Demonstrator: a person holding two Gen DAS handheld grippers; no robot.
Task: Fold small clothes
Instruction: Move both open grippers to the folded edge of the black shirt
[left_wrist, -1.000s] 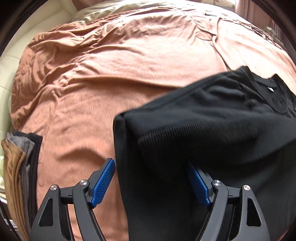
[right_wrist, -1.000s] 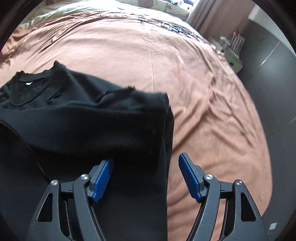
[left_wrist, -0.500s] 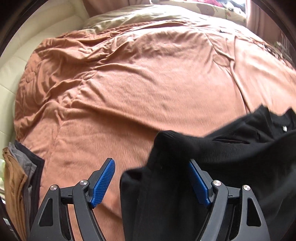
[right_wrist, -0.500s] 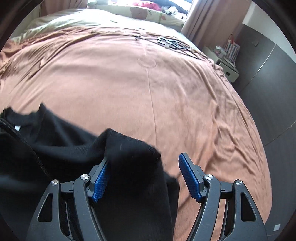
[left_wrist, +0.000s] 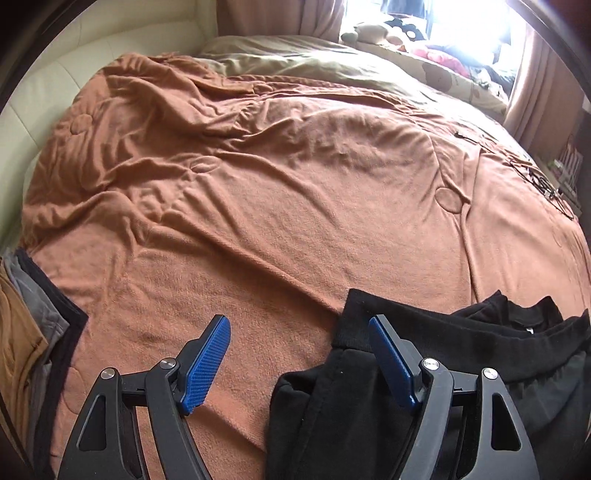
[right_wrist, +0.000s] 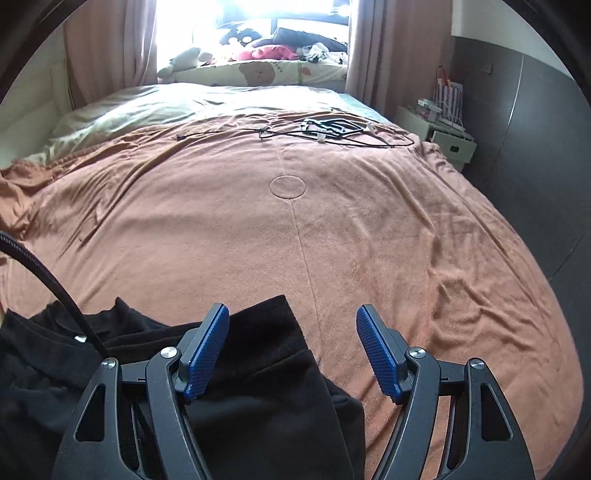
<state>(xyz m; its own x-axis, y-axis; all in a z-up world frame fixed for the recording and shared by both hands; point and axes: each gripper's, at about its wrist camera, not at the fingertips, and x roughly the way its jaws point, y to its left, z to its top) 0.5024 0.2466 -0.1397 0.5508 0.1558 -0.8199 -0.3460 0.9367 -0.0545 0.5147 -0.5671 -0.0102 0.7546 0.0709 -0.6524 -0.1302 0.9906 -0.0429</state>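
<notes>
A black knit top (left_wrist: 480, 339) lies bunched on the brown blanket (left_wrist: 295, 184), collar and white neck label facing up. My left gripper (left_wrist: 298, 321) hovers open over the top's left edge. Its right finger is above the cloth, and a ribbed cuff reaches just inside the gap; the pads press on nothing. In the right wrist view the same top (right_wrist: 258, 387) fills the lower left. My right gripper (right_wrist: 291, 308) is open above the top's right edge, with its left finger over the fabric and its right finger over bare blanket.
A stack of folded clothes (left_wrist: 26, 332) in tan, grey and black sits at the bed's left edge. Black cables (right_wrist: 332, 129) lie on the far blanket. A nightstand (right_wrist: 443, 136) stands at the right, a cream headboard (left_wrist: 55, 74) at the left. A black hose (right_wrist: 37, 266) crosses the left side.
Both grippers rose and tipped upward, so the black top slid down to the lower edge of each view and looks smaller. The jaws stayed open throughout.
</notes>
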